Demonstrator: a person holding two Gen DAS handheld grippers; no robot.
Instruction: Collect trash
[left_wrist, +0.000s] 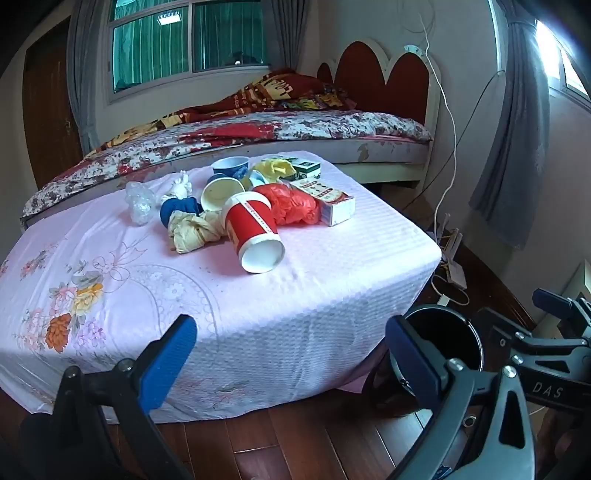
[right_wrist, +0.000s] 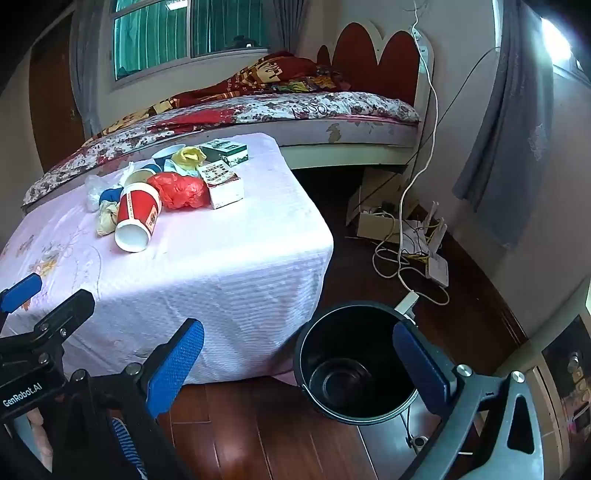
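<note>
Both my left gripper (left_wrist: 291, 354) and right gripper (right_wrist: 299, 365) spread wide, empty, short of the table (left_wrist: 332, 266); trash pile mid-table, bucket (right_wrist: 354, 369) beside its near corner; best: reach the red cup (left_wrist: 255, 232) first, pinch across its body.

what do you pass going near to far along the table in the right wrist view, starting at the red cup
red paper cup → red plastic bag → white carton with the printed top → yellow crumpled wrapper → green and white box
</note>
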